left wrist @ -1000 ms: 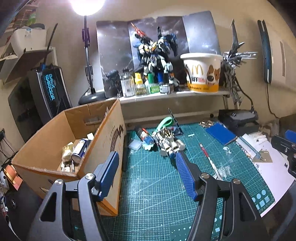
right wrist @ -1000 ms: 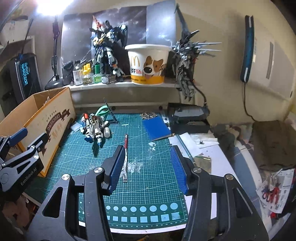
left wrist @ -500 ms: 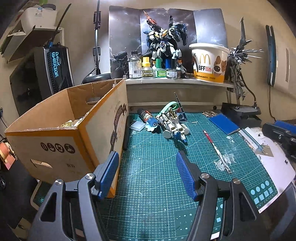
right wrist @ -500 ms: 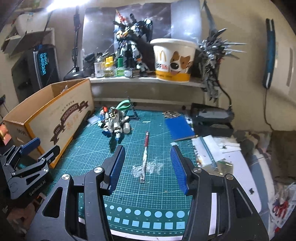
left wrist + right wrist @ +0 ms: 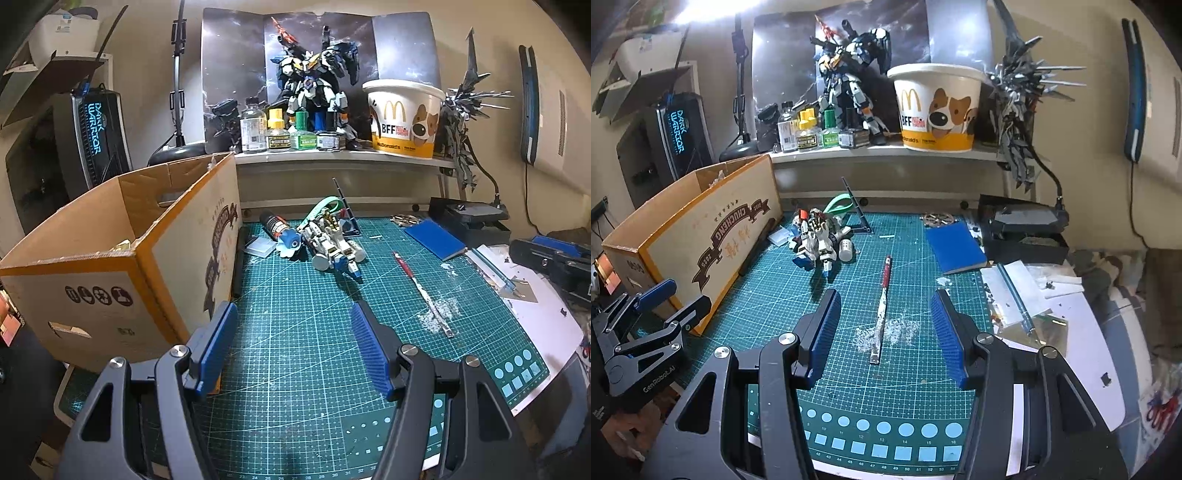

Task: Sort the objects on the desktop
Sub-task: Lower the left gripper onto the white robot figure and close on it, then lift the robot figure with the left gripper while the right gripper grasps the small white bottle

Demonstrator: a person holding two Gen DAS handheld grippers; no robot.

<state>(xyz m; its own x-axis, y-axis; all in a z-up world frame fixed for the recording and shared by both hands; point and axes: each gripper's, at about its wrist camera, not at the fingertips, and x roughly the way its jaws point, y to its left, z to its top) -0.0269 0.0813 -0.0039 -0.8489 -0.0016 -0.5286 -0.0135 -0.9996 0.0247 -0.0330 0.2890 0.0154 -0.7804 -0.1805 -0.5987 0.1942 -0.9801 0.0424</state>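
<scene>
On the green cutting mat [image 5: 295,350] lie a toppled white robot model [image 5: 334,247], a dark marker with a blue-white cap [image 5: 279,232], a blue pad [image 5: 436,238] and a red-handled craft knife [image 5: 421,288]. An open cardboard box [image 5: 122,258] stands at the left. My left gripper [image 5: 291,325] is open and empty, low over the mat beside the box's front corner. My right gripper [image 5: 886,306] is open too, its blue pads either side of the knife [image 5: 882,306], which lies in white shavings; the model [image 5: 816,243] and the box [image 5: 701,232] are beyond on the left.
A raised shelf [image 5: 332,157] at the back carries small bottles, a standing robot figure and a paper bucket [image 5: 404,118]. A black case [image 5: 1023,232] and loose papers with a ruler [image 5: 1015,295] fill the right side. The left gripper's body [image 5: 642,332] shows at the lower left of the right wrist view.
My left gripper has dropped from above the box rim to mat level, so the box contents are now out of sight. My right gripper has shifted left to line up on the knife.
</scene>
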